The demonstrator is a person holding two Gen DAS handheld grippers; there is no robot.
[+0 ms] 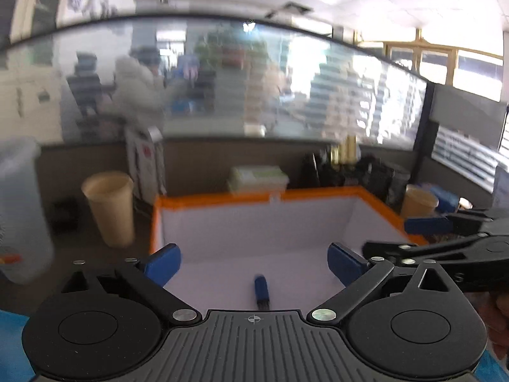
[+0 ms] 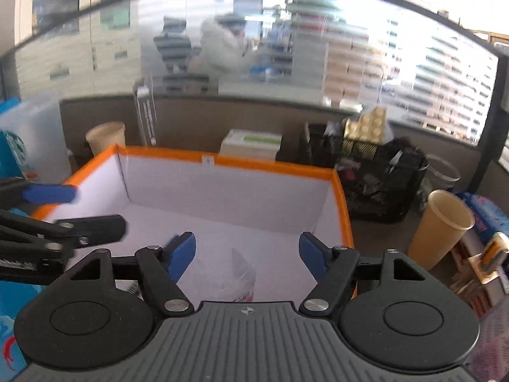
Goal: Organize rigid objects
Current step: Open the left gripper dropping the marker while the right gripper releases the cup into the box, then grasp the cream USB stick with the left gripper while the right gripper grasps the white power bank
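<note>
A white box with an orange rim [image 1: 222, 202] stands in front of both grippers; it also shows in the right wrist view [image 2: 273, 167]. My left gripper [image 1: 254, 262] is open and empty above the box's near side. A small blue object with a black end [image 1: 261, 288] lies on the box floor below it. My right gripper [image 2: 247, 253] is open and empty over the box, above a clear plastic item [image 2: 241, 275] on the floor. Each gripper shows at the edge of the other's view.
Paper cups [image 1: 109, 207] [image 2: 443, 229] stand left and right of the box. A black mesh basket [image 2: 375, 172] with gold items stands at the back right, a white and green box [image 2: 251, 143] behind, and a glass partition beyond.
</note>
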